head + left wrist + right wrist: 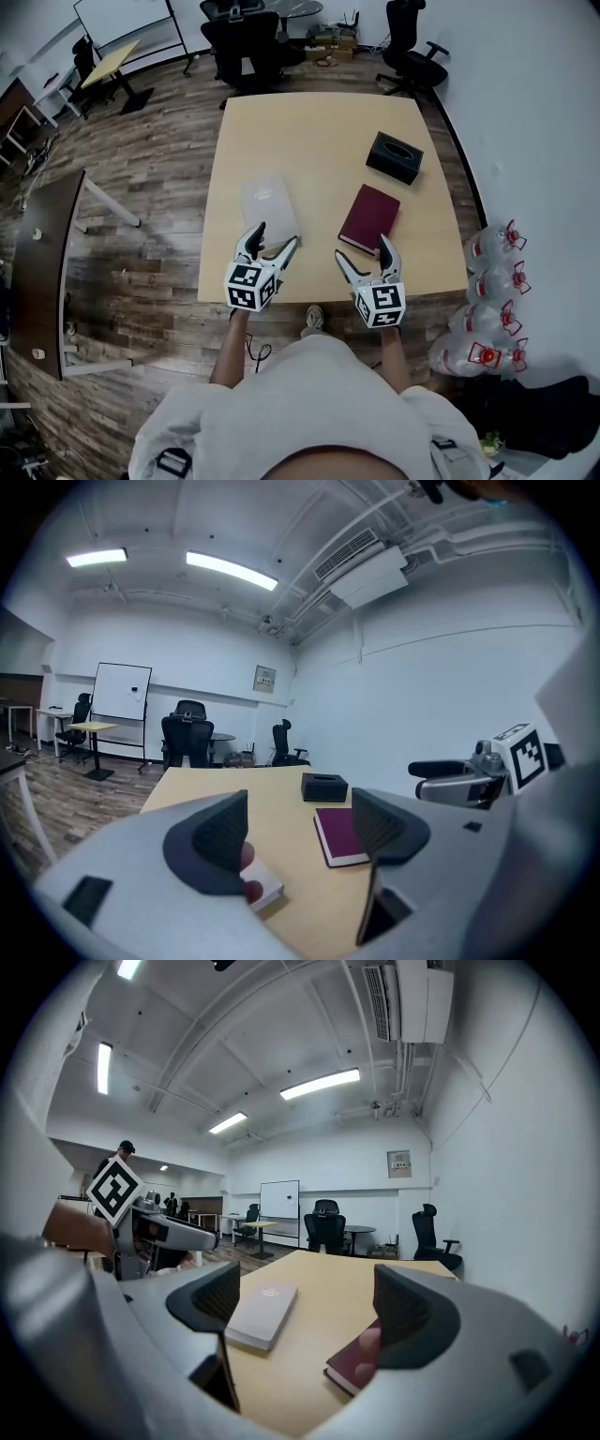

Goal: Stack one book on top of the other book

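While both books lie flat and apart on the pale wooden table (319, 131), stacking has not begun; at left, the left gripper (275, 239) hangs spread and empty at the near edge of the thin grey book (269, 206); rightward, the right gripper (363, 251), likewise spread and empty, sits at the maroon hardcover book's (369, 217) near end; next, I judge, one gripper must pinch a book's edge and carry it across.
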